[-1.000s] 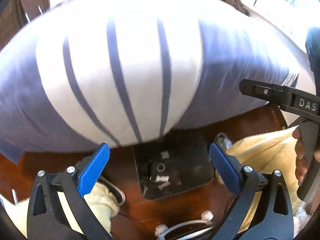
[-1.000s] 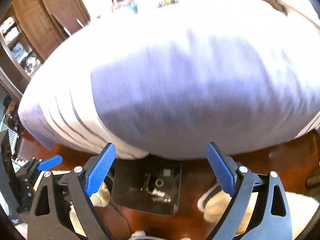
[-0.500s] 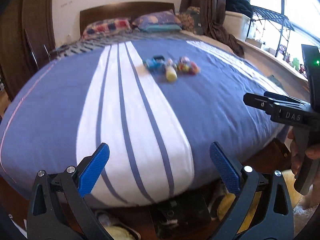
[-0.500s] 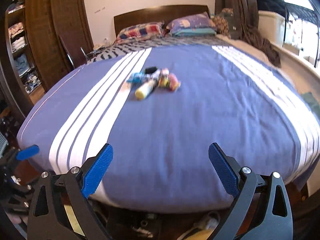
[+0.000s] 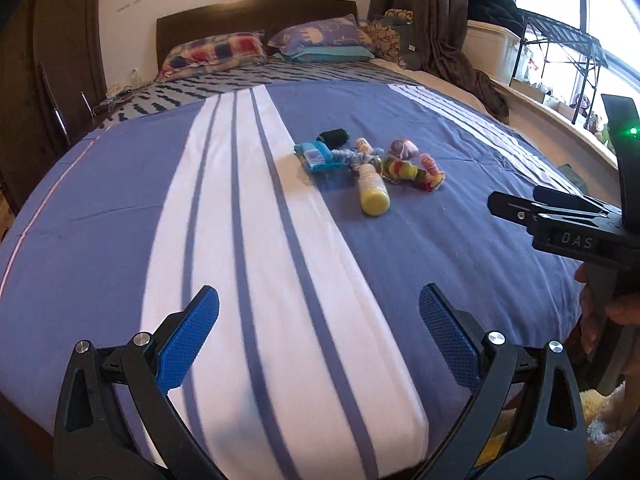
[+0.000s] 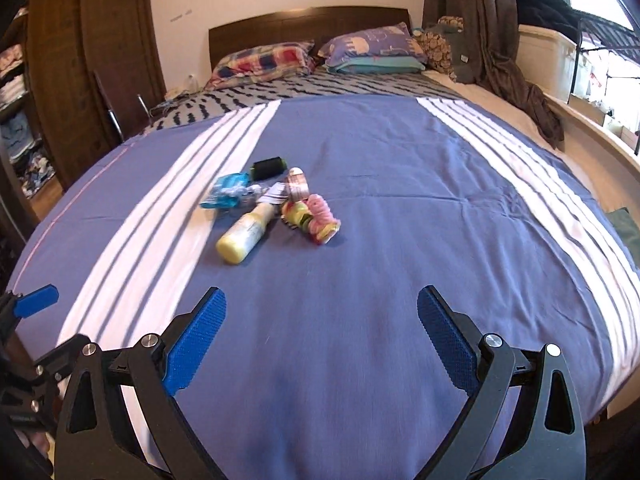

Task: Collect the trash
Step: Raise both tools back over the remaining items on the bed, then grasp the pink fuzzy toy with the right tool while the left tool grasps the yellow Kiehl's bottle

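Trash pile [image 5: 366,164] sits mid-bed on the blue cover [image 6: 380,200], just R of the white stripe band [image 5: 248,216] as I see it from the L cam. In it: yellow bottle [image 5: 373,190] lying on its side, base twd me; teal plastic wrapper [image 5: 316,155] at the pile's L edge, partly on the white; small black roll [image 5: 334,136] just behind the wrapper; a small white tube w/ label [image 5: 363,144] beside that; pink/yellow crumpled wrappers [image 5: 416,170] on the R side. All touching or nearly so, one loose cluster. R cam shows same cluster [image 6: 276,204], bottle [image 6: 246,236] nearest me, pink bits [image 6: 320,220] to its R.

My left gripper [image 5: 319,334] is spread wide, nothing between the blue pads, hanging over the foot end of the bed above the white stripes, well short of the pile. My right gripper [image 6: 322,334] likewise wide apart & empty, over plain blue cover, pile ahead and slightly L. R tool body also shows at the R edge of the L cam, a hand [image 5: 600,312] wrapped on its grip.

Further out: two pillows [image 6: 320,56] vs dark headboard [image 6: 308,24], brown curtain [image 5: 420,4] by the window on the R, wooden wardrobe [image 6: 92,64] on the L.
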### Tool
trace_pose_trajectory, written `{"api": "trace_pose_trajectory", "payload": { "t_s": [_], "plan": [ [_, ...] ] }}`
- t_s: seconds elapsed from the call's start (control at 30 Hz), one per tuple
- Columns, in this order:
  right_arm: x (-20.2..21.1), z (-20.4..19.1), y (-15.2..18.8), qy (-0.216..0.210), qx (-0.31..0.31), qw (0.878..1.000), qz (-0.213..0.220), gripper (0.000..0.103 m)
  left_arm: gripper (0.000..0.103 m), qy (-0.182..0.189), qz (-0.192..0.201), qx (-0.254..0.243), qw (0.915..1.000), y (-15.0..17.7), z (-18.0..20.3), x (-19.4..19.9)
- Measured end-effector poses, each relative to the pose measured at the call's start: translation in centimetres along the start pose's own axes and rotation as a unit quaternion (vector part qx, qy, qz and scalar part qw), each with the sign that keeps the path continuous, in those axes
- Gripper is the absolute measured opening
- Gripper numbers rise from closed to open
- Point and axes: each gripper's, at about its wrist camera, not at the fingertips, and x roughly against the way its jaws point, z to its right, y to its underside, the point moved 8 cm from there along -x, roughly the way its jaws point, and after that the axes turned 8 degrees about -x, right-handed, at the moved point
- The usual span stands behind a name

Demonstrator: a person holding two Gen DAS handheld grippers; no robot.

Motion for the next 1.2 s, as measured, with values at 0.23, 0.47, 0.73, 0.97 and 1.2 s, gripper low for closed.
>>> {"api": "trace_pose_trajectory", "payload": {
  "t_s": [0.23,0.47,0.73,0.97,1.2],
  "plan": [
    [-5.9,0.1,-2.1,0.004,0.008,1.0,-0.027,0.082,0.095,0.019,-0.019,-0.007,0.9996,-2.0,0.8,-4.7],
    [-10.5,-0.2,-3.5,-0.011,0.009,0.998,-0.06,0.064,0.094,0.033,-0.033,-0.012,0.9988,-4.2,1.5,-9.0],
    [-11.7,-0.7,-3.5,-0.042,0.006,0.996,-0.074,0.035,0.079,0.054,-0.041,-0.023,0.9974,-6.9,3.2,-13.0],
    [-10.7,-0.4,-3.5,-0.055,0.007,0.996,-0.067,0.026,0.03,0.097,-0.06,-0.011,0.9934,-7.0,3.9,-14.8],
    [-8.1,-0.7,-3.2,-0.062,0.006,0.996,-0.057,0.02,0.03,0.081,-0.039,-0.005,0.9959,-5.6,3.2,-11.1]
  ]
}}
